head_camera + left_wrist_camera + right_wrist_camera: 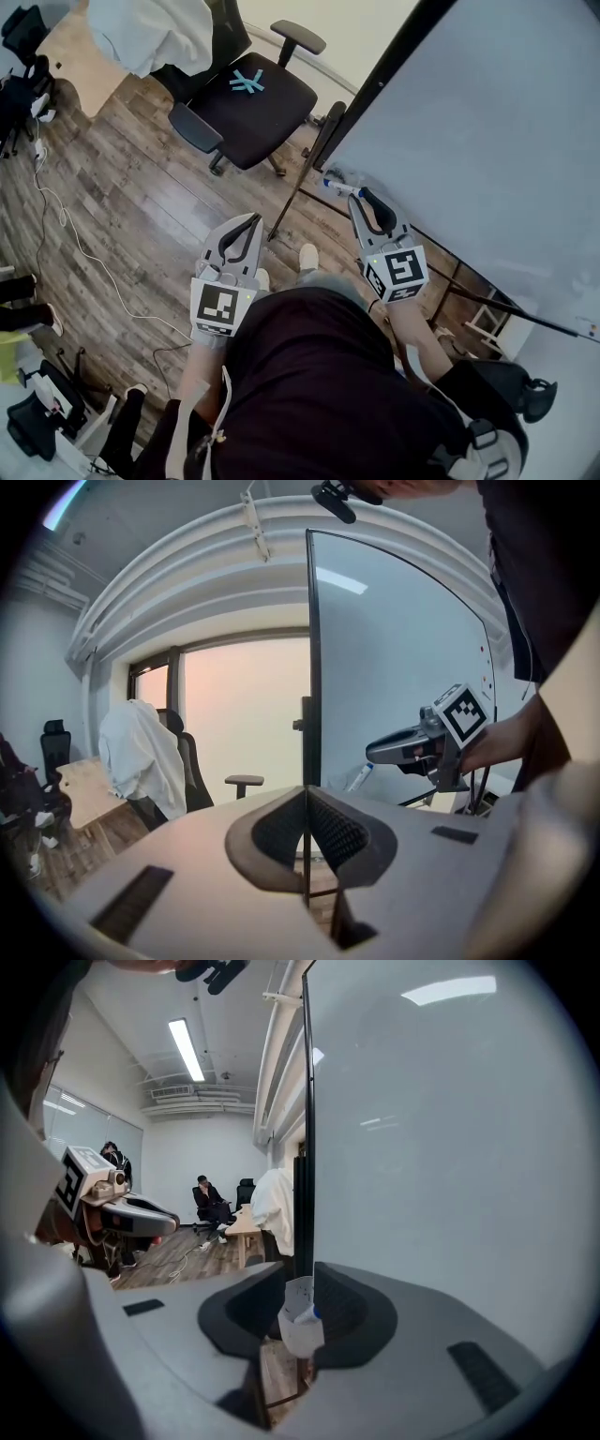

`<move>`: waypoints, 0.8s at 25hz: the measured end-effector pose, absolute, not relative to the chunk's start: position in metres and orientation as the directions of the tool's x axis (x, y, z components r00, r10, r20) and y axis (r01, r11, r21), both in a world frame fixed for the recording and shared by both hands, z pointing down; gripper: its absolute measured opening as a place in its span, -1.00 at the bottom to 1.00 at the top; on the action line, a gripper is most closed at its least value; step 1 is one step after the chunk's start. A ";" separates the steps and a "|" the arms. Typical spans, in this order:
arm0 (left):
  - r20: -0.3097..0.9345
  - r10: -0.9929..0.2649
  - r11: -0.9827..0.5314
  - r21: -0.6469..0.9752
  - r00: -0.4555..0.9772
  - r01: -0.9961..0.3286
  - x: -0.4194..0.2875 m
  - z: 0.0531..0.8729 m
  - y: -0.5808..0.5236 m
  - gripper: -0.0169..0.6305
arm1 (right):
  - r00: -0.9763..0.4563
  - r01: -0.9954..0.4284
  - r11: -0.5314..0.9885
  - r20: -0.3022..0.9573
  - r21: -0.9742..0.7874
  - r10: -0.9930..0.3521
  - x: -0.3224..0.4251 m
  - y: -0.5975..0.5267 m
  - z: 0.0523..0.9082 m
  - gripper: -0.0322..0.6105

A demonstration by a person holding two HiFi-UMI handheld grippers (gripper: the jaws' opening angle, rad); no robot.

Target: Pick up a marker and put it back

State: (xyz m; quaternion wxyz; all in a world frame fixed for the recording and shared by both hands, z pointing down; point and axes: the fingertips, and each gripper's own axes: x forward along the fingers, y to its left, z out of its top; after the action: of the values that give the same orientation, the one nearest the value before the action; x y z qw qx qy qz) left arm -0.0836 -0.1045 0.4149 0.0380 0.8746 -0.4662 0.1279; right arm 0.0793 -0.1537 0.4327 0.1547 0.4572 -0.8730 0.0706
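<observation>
1. The right gripper (362, 196) has its fingers (358, 1312) closed on the marker (300, 1321). The marker's white barrel, with a bit of blue on it, stands clamped between the dark pads.
2. In the head view the marker (338, 186) sticks out sideways from the fingertips. It sits close to the lower corner of the whiteboard (487, 141). Whether it touches the board's frame cannot be told.
3. The left gripper (254, 218) has its fingers (272, 832) pressed together with nothing between them. It is held over the wooden floor (122, 216), well apart from the board.
4. From the left gripper view, the right gripper (375, 752) points towards the dark edge of the whiteboard (394, 667), with the marker (361, 778) at its tip.
5. The person stands between the two grippers, one in each hand, in a dark top.
6. Further out, a black office chair (248, 103) stands on the floor. Behind it are a second chair draped in a white cloth (155, 33) and a light wooden bench (80, 56).
7. A thin cable (66, 225) trails across the floor at the left.
</observation>
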 end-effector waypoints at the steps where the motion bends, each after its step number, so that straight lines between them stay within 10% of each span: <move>1: 0.256 -0.799 -0.573 -0.054 0.543 -0.818 -0.081 0.415 -0.105 -0.92 | -0.525 -0.827 0.562 0.331 0.020 -0.784 0.082 -0.152 0.431 -0.63; 20: 0.199 -0.627 -0.774 -0.050 0.753 -0.632 -0.018 0.402 -0.110 -0.92 | -0.295 -0.947 0.319 0.290 0.041 -0.910 0.141 -0.089 0.406 -0.63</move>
State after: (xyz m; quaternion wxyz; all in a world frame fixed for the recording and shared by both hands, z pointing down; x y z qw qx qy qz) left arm -0.0183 -0.1097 0.4017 0.0101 0.9361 -0.3362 0.1024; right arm 0.1407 -0.0894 0.4059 0.1311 0.5792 -0.8016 0.0691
